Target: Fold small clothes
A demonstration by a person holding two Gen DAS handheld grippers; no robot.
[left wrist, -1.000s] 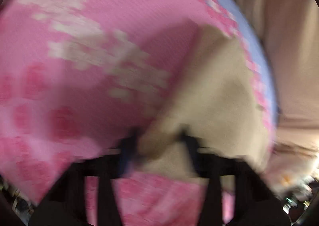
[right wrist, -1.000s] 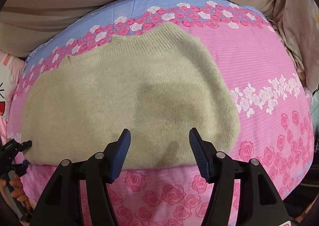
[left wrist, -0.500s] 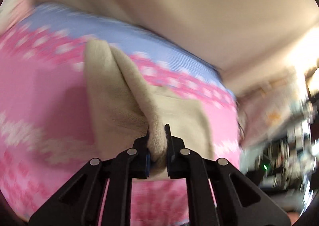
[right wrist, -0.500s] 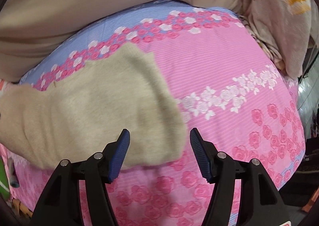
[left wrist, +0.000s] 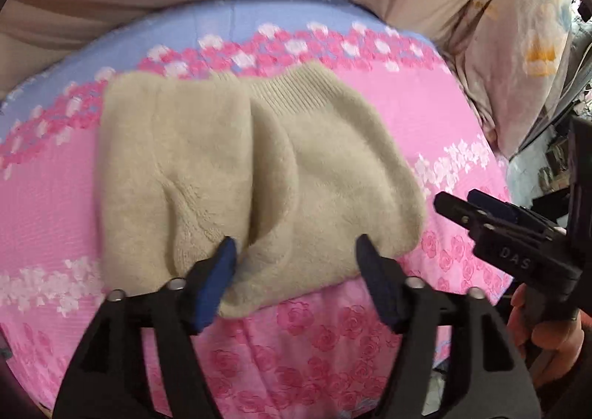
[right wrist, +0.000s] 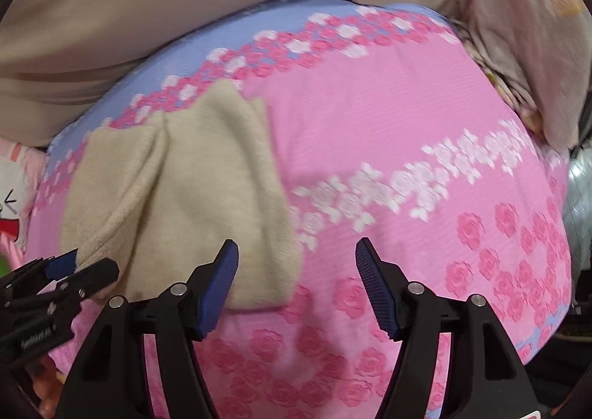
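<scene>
While the pink floral bedspread (left wrist: 425, 111) carries it, the beige knit sweater (left wrist: 229, 174) lies folded over once, bulging, needing smoothing or another fold; left gripper (left wrist: 296, 263) and right gripper (right wrist: 296, 263) both spread, empty.

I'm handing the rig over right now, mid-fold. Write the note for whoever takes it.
Left tongs: open, holding nothing, at the near edge of the beige knit sweater.
Right tongs: open, empty, over the pink floral bedsheet just right of the sweater.
Sweater lies on the sheet, one side already folded over the middle, with a raised crease running front to back.
Done: first side fold.
Left: probably flatten the crease, fold the other side, then fold it in half.
</scene>
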